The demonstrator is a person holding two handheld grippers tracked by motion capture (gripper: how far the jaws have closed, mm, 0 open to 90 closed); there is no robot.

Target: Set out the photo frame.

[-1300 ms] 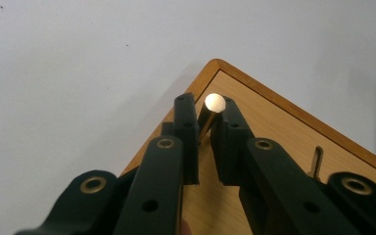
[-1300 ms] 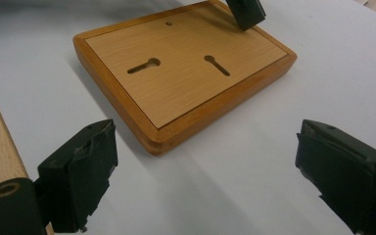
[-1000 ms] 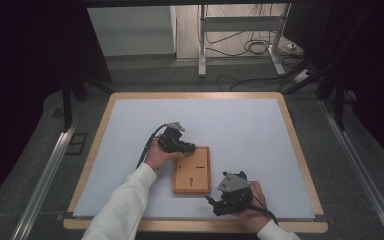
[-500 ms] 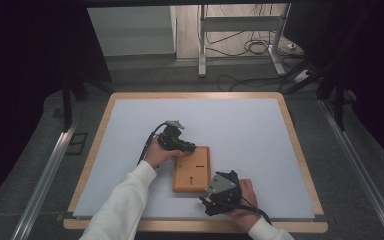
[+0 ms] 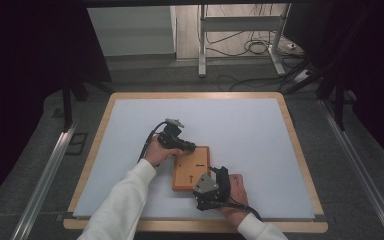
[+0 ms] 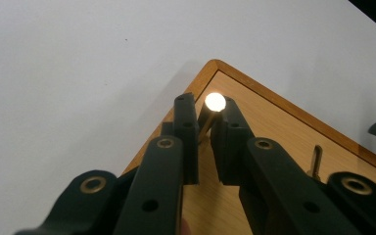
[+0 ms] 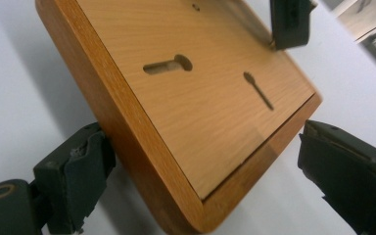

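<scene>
Your right gripper (image 5: 219,176) has slid in from the table's near right toward the flat rectangular wooden board (image 5: 190,169), its jaws now spread wide astride the board's near corner, clear of it. Your left gripper (image 5: 187,147) is clamped on a small brass peg (image 6: 208,121) at the board's far corner, on the white tabletop (image 5: 250,125).

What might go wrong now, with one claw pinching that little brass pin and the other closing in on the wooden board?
The left claw grips the thin brass pin near the wooden board's corner; it could slip or bend if the board shifts. The right claw straddles the board's near corner with its jaws open, one pad apparently touching the edge, the other clear; closing unevenly might nudge the board across the smooth white table.
</scene>
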